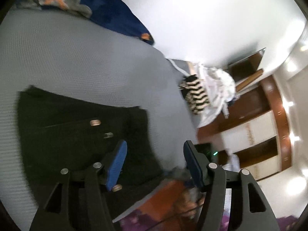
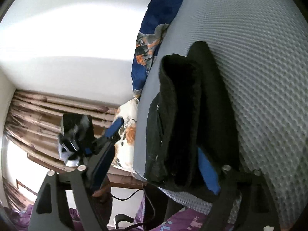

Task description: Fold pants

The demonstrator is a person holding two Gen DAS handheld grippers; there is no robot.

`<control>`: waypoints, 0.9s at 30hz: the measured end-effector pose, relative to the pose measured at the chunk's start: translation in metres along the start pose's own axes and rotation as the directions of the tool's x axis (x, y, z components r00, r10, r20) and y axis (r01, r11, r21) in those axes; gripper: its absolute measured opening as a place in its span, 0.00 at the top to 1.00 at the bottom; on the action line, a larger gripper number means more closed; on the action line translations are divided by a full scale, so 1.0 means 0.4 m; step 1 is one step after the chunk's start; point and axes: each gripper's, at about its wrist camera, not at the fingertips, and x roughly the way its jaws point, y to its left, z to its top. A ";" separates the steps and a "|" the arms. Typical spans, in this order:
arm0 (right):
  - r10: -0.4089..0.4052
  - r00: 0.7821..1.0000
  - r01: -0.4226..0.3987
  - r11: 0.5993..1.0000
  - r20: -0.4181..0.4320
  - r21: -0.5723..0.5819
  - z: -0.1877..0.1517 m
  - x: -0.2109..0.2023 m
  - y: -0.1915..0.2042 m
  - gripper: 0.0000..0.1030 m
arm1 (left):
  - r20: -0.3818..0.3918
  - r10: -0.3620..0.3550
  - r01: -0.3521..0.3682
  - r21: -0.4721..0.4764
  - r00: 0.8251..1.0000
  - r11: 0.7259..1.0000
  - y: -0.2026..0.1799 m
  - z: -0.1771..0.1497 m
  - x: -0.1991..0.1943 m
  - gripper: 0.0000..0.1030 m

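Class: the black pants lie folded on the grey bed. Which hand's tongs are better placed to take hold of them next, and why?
Probably the right tongs: open, with the folded black pants between the fingers. The left tongs, also open, straddle only the pants' edge.

White wall (image 1: 192,19), wooden wardrobe (image 1: 269,119), curtains (image 2: 38,115)

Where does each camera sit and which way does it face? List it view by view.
Left wrist: on the left gripper, facing black pants on the grey bed; its open blue-padded fingers show.
Right wrist: on the right gripper, facing the folded pants; its open fingers and the other gripper show.
Shared: pants, bed, blue patterned bedding.
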 end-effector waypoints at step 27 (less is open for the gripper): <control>-0.224 0.972 0.231 0.966 0.069 -0.114 0.030 -0.049 -0.013 0.88 | 0.006 0.333 -0.330 -0.128 0.943 0.935 0.220 -0.193 -0.021 0.27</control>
